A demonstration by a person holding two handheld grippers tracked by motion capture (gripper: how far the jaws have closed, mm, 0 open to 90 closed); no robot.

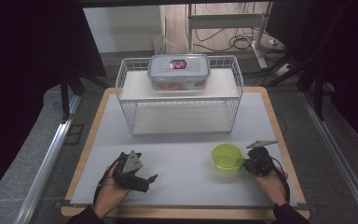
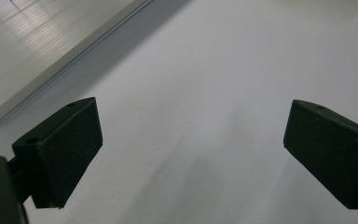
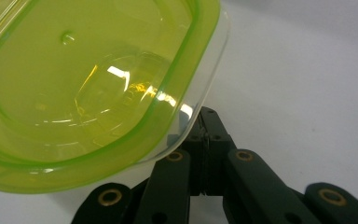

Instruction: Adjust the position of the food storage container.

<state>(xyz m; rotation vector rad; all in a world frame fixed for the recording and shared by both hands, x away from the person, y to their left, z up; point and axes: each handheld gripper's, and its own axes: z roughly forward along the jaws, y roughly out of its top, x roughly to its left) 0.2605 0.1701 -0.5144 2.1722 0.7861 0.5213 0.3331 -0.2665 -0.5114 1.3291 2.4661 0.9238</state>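
Right gripper [image 3: 204, 135], clamped on the green container's [image 1: 227, 156] rim, risks my losing it: thin edge hold; left gripper [image 2: 191, 154] gapes, empty.

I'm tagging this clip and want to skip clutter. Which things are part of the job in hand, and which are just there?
In the job:
right gripper, shut on the rim of the green container

Just there:
left gripper, open
wire rack
lidded box

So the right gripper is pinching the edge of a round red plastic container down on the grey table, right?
Nearly. The round plastic container is see-through yellow-green, not red; the high view and the right gripper view both show that colour. The rest holds: the right gripper is shut on the container's edge, low over the grey table.
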